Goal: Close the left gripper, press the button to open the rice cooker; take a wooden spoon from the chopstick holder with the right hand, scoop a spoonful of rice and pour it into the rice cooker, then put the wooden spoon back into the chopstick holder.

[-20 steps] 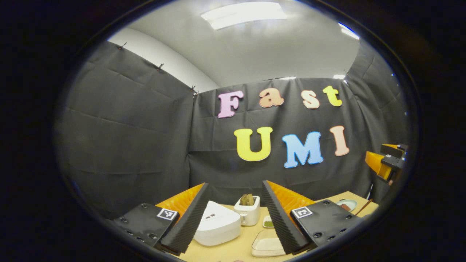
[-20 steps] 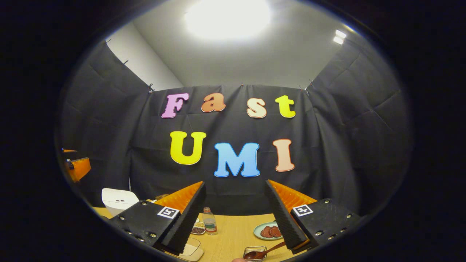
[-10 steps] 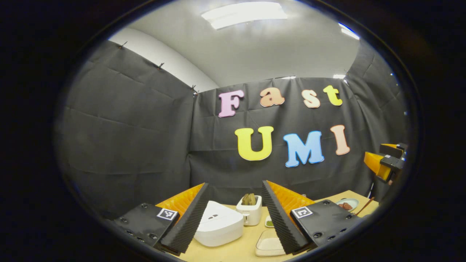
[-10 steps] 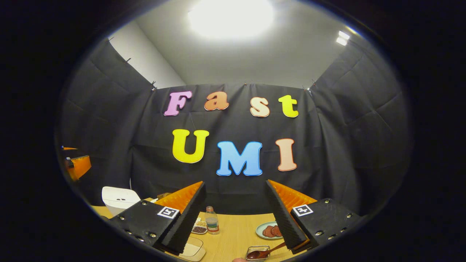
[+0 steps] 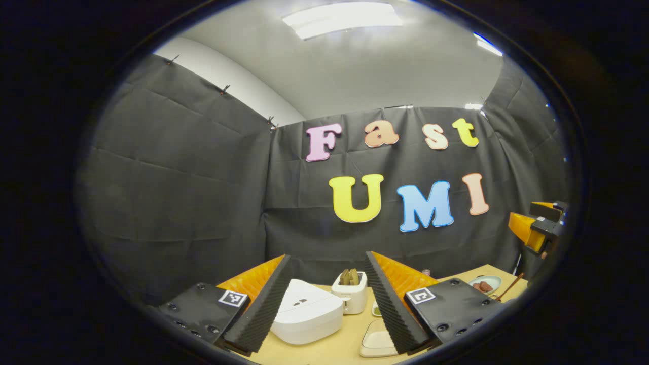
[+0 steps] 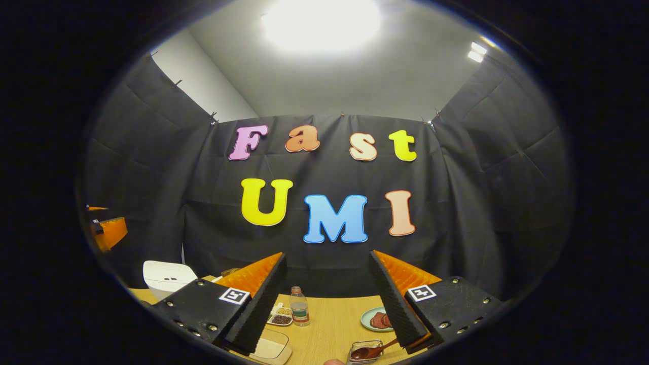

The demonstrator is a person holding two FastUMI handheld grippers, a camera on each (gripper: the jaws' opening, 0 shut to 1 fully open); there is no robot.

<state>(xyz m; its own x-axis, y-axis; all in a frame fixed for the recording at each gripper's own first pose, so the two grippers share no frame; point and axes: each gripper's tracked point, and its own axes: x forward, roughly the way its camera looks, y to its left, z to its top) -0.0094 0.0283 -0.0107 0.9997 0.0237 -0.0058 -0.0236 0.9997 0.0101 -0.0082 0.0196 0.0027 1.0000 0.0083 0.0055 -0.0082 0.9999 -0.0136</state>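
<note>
A white rice cooker (image 5: 307, 314) with its lid down stands on the wooden table just beyond my left gripper (image 5: 327, 255), whose fingers are spread wide with nothing between them. Behind the cooker stands a white chopstick holder (image 5: 350, 295) with wooden utensil tops sticking out. A clear rice container (image 5: 375, 343) lies to its right, partly behind my right finger. My right gripper (image 6: 327, 253) is open and holds nothing above the table's right half. From there the rice cooker (image 6: 167, 276) is far left and the clear container (image 6: 271, 350) is low by the left finger.
A small bottle (image 6: 300, 306), a dish of beans (image 6: 280, 315), a plate of red slices (image 6: 377, 319) and a glass dish with a brown spoon (image 6: 367, 351) sit ahead of the right gripper. A little green dish (image 5: 375, 308) lies beside the holder.
Both views have drifted slightly, so the table things sit a little farther right in each. Both grippers stay open and nothing has been touched.
</note>
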